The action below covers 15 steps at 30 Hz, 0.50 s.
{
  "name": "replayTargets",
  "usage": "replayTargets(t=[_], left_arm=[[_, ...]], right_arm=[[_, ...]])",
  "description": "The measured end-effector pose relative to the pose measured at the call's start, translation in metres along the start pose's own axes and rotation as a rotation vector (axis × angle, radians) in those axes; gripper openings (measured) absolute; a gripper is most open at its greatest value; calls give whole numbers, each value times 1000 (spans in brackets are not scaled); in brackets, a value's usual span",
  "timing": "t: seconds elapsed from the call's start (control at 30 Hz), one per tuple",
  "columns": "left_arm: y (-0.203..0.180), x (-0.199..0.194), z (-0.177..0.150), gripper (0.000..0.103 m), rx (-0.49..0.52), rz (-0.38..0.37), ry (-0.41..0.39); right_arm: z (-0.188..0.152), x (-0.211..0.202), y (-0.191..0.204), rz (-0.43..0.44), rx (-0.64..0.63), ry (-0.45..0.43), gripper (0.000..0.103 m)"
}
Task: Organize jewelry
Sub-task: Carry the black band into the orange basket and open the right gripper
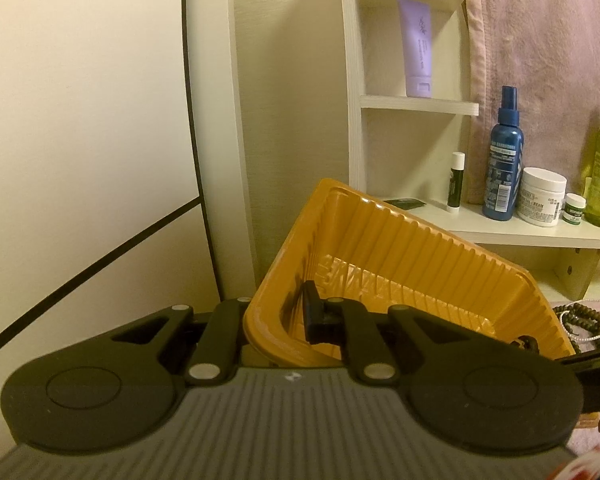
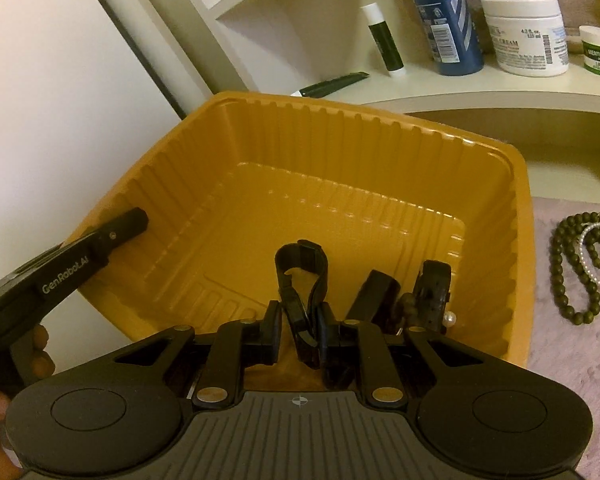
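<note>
While tilted, tray (image 2: pixel 380 140) apparently gripper-held.

Tilted yellow ribbed tray (image 2: pixel 340 152) holds black jewelry (image 2: pixel 300 276); beads (image 2: pixel 572 264) alongside.

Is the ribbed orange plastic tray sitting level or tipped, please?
Tipped: the ribbed orange plastic tray slants, its rim clamped by the left gripper, far edge raised.

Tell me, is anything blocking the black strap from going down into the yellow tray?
Nothing visible does. The right tool holds the black strap above the bare floor of the yellow tray. A dark bracelet lies to its right, and the left tool clamps the tray's left wall.
</note>
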State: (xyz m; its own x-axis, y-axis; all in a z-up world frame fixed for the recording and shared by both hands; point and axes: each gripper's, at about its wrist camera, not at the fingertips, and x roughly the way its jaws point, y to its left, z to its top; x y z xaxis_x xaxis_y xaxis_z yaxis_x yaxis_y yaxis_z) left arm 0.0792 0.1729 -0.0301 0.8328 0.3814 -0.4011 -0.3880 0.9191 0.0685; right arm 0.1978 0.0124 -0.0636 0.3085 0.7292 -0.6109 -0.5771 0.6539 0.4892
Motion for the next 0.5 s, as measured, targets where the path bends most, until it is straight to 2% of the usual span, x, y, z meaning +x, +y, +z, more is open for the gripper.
replayTargets(t=[0.07,0.1,0.17,0.2,0.5], left_arm=[[0,0,0,11,-2,1,1],[0,0,0,11,-3,1,2],[0,0,0,11,-5,3,4],[1,1,0,11,-5,3,5],[0,2,-1,11,-3,3,3]], right_arm=[[0,-1,1,1,-4,-6,23],[1,-2,0,4,-3,-15,29],[3,-7,1,20,-6,-36,47],[4,-10,2,25,-12,-49,49],[10,-39,16,48,-54,-153,53]])
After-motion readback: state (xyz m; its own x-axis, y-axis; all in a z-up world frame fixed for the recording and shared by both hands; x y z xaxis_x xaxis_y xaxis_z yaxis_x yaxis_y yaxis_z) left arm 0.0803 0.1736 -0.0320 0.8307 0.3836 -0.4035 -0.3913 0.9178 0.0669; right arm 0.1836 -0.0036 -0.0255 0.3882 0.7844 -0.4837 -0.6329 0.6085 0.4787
